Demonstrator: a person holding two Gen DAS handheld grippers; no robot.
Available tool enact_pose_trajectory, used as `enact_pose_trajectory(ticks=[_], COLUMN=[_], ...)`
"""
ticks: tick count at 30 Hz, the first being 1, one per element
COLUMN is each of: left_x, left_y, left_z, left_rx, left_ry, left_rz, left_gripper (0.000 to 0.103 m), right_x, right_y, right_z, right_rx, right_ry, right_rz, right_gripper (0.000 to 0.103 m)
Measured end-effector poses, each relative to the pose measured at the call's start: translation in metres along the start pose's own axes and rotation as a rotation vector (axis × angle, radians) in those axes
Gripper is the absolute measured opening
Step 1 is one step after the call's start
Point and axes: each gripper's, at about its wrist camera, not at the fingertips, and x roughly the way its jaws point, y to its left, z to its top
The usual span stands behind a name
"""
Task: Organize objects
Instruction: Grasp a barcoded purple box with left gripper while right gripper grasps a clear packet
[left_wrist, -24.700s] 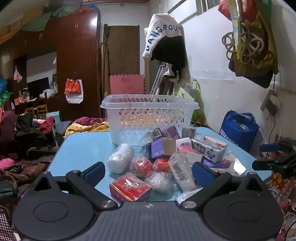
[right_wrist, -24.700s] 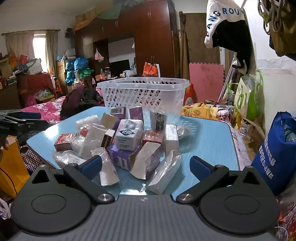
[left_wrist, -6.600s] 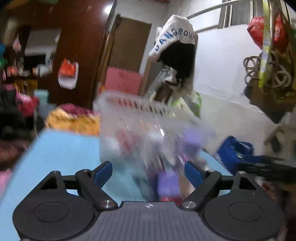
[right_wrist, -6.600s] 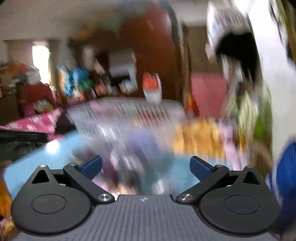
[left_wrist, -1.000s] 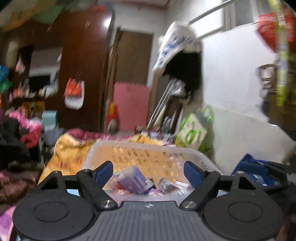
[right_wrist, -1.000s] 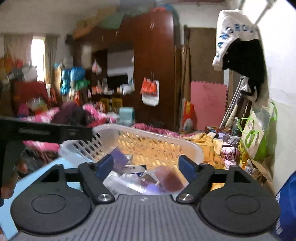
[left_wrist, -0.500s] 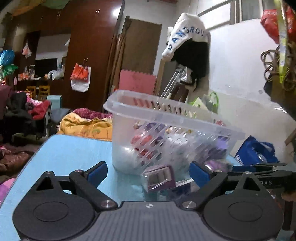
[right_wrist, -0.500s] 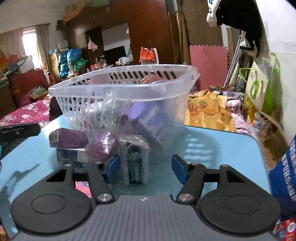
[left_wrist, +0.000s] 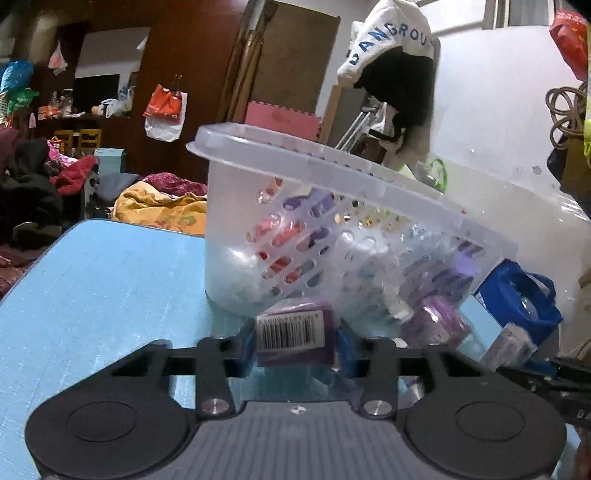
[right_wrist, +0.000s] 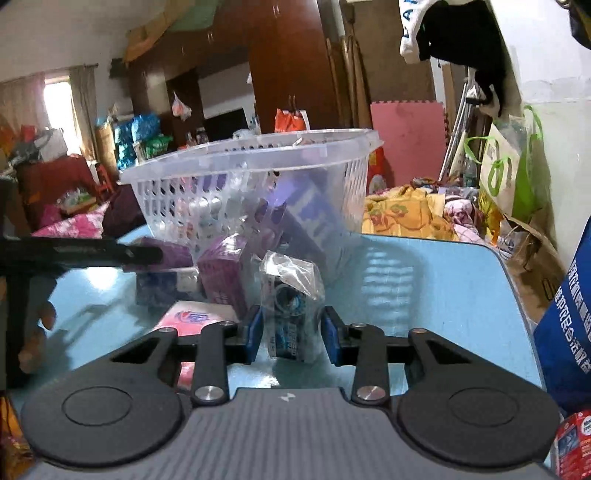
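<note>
Blue tabletop (left_wrist: 103, 280), cluttered room behind. Ahead of both grippers I logged a clear basket (left_wrist: 332, 177) stocked with packets. My left gripper (left_wrist: 295, 349) was clamped on a purple box (left_wrist: 295, 338), barcode facing me, just short of the basket. Only the right view showed my right gripper (right_wrist: 291, 334) clenched on a wrapped blue-white box (right_wrist: 291, 314), with a pink packet (right_wrist: 195, 317) to its left.

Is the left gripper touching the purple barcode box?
Touching: the left wrist view shows the left gripper with both blue pads pressed against the purple barcode box.
</note>
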Motion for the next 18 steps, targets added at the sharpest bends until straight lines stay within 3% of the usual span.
enact_pose_trajectory(ticks=[4,10,13,18], left_x=[-0.015,-0.033,-0.035,-0.035], left_y=[0.001,-0.005,-0.009,-0.018], left_z=[-0.004,-0.009,-0.01,-0.012], left_rx=[0.004,0.014,0.028,0.073], left_ry=[-0.072,-0.16,-0.167,-0.171], left_rz=[-0.017,-0.107,-0.169,-0.176], left_gripper=[0.046,0.046,0.046,0.046], right_x=[0.004,0.012,0.013,0.01], right_y=[0.007,0.01,0.015,0.014], right_z=[0.004,0.007,0.006,0.003], right_rx=[-0.026,-0.041,-0.071,-0.068], right_ry=[0.003,0.009,0.007,-0.013], right_rz=[-0.022,-0.057,-0.077,-0.061], right_gripper=[0.038,0.038,0.038,0.038])
